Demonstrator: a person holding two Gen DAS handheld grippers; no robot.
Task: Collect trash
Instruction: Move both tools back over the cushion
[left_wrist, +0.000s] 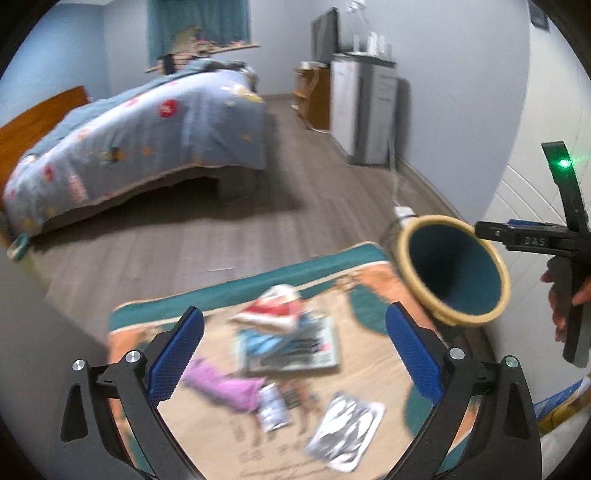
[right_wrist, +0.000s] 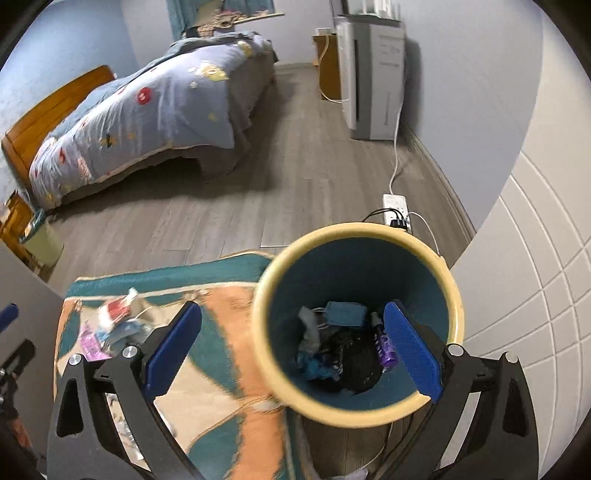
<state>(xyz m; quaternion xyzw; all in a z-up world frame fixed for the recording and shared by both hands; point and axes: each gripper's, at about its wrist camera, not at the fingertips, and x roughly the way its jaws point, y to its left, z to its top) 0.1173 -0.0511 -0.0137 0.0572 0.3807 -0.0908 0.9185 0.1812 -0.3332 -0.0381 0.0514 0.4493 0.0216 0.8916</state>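
A bedroom floor, mid-cleanup: a bed under a blue patterned quilt (left_wrist: 147, 136) stands well back from a teal, orange and cream floor rug (left_wrist: 373, 291) where the litter lies. At the rug's right edge, a round teal wastebasket with a cream rim (right_wrist: 452, 295) already holds a blue face mask (right_wrist: 345, 313), a black bag and a purple wrapper. The right gripper (right_wrist: 291, 350) hangs over it, jaws spread wide and holding nothing. The left gripper (left_wrist: 293, 354), also spread wide and empty, hovers above the loose pile: a printed magazine-like sheet (left_wrist: 291, 349), a red-and-white wrapper (left_wrist: 275, 306), a crumpled purple wrapper (left_wrist: 225, 386), a silver foil packet (left_wrist: 345, 430) and a small silver sachet (left_wrist: 272, 406). The step in hand appears to be choosing the next piece; that calls for lowering the left claw, pinching one item, and carrying it right to the basket.
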